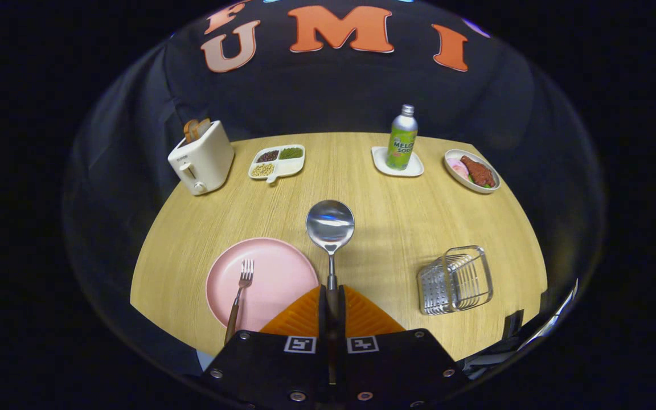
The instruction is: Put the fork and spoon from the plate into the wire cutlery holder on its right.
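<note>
Gripper view: the gripper (332, 299) has its fingers closed tight on the spoon (330, 226) handle, bowl raised ahead, shiny and clean. The fork (239, 296) lies on the plate (274, 267), ahead-left. The holder (455, 279), ahead-right, looks empty. Judged: spoon lifted, neither piece delivered.

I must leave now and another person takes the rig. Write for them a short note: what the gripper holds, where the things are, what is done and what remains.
Gripper: shut on the spoon by its handle, bowl pointing forward, lifted above the table.
Fork: lying on the pink plate, to the left of the fingers, untouched.
Wire cutlery holder: to the right of the plate, with no cutlery visible in it.
Done: spoon picked up.
Left: carry the spoon right and put it into the holder, then fetch the fork and do the same.
</note>
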